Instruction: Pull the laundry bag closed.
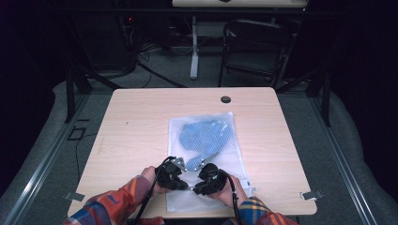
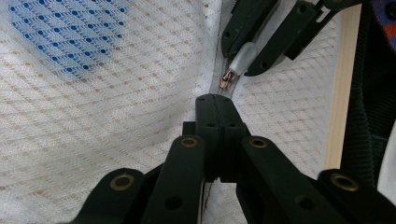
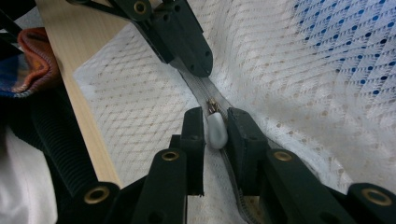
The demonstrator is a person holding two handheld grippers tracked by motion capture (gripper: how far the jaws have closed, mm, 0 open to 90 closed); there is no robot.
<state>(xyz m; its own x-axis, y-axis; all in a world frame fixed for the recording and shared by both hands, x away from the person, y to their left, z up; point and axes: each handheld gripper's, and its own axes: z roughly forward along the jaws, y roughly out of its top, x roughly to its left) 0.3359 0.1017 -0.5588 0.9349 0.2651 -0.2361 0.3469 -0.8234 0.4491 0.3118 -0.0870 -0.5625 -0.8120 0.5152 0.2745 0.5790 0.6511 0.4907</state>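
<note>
Jaws of left gripper [image 2: 215, 105] clenched flat together on the zipper seam [image 2: 215, 79] of a white mesh bag [image 2: 116, 116], pinching the fabric just short of the slider. Right gripper [image 3: 215, 126]: jaws slightly parted, w/ the grey zipper pull [image 3: 216, 130] between the pads; gap visible on both sides, so pull sits between them, not squeezed. Same pull seen from left gripper view [image 2: 243, 58], lying between the other gripper's two tips.

High view: left gripper [image 1: 180, 164] and right gripper [image 1: 202, 166] meet tip to tip over the bag's near half, approx. mid-width of the table [image 1: 141, 122], close to its near edge. Hands and plaid sleeves [image 1: 112, 201] enter from that edge.

Mesh bag [image 1: 206, 154] lies flat, running from table centre down to near edge, slightly right of middle. Blue cloth [image 1: 204, 136] inside bag, in its far half, visible through the mesh. Small dark grommet hole [image 1: 225, 99] near table's far edge.
</note>
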